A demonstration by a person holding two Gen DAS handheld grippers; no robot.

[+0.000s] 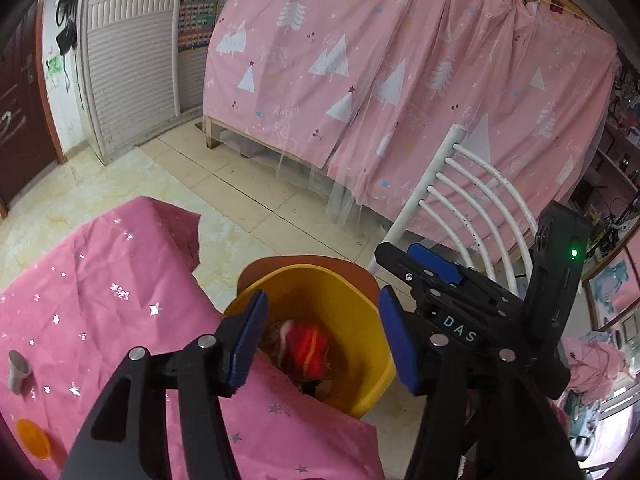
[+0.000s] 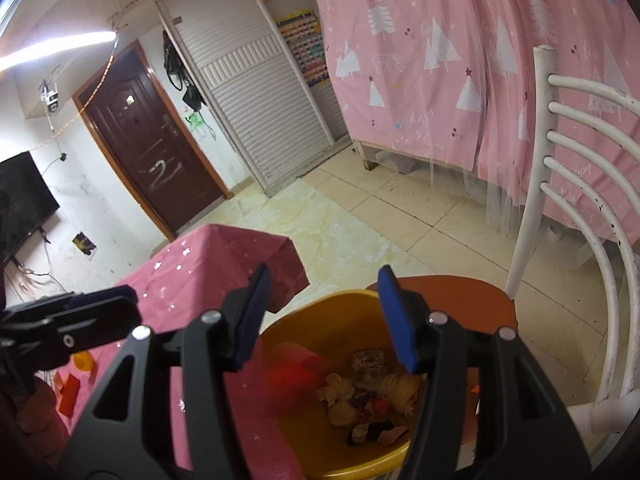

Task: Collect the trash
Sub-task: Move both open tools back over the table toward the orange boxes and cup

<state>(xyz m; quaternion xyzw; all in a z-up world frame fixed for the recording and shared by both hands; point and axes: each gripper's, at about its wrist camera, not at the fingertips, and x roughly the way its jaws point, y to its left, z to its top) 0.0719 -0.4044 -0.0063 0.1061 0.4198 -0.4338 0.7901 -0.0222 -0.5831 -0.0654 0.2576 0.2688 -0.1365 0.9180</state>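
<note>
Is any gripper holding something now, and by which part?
Nothing is held. The left gripper and right gripper are both open and empty above the yellow bin.

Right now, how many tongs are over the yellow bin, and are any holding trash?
2. Left tongs hang open above the yellow bin, nothing between the pads. Right tongs hang open over it too, also empty. Trash lies inside the bin.

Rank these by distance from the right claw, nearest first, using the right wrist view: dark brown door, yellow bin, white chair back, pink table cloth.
From the right claw:
1. Yellow bin, directly below the open claw.
2. Pink table cloth, just left of the bin.
3. White chair back, to the right. It is close to the cloth in distance, so that order is uncertain.
4. Dark brown door, far back left.
</note>
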